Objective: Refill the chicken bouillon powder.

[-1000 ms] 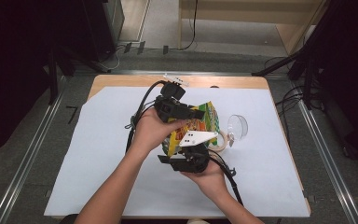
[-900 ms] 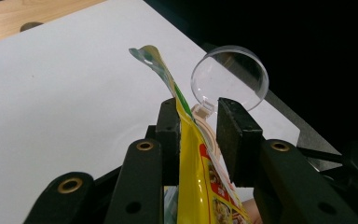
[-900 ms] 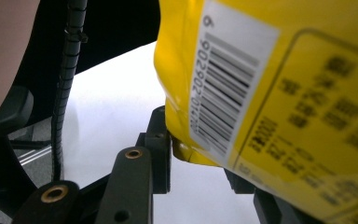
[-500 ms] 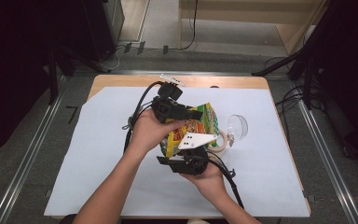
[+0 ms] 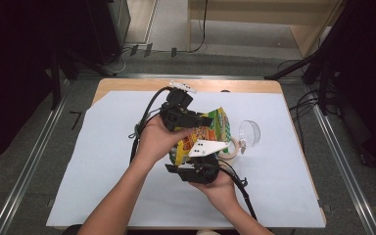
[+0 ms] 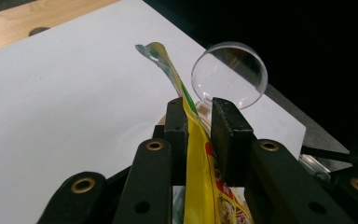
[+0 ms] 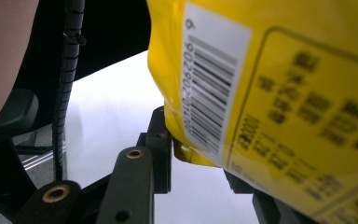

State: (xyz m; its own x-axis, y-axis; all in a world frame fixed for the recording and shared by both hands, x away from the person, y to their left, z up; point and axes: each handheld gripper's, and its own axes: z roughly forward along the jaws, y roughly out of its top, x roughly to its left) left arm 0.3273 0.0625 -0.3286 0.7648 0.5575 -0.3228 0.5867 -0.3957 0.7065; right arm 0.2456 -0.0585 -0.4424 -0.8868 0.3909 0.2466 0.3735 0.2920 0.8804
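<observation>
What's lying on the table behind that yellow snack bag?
Behind the yellow snack bag stands a clear plastic dome beside a roll of tape, partly covered by the bag. The dome's base is hidden.

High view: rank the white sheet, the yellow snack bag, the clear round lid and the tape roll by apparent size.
1. white sheet, covering most of the table
2. yellow snack bag
3. clear round lid
4. tape roll, though the bag hides part of it, so its place against the lid is unsure.
</observation>
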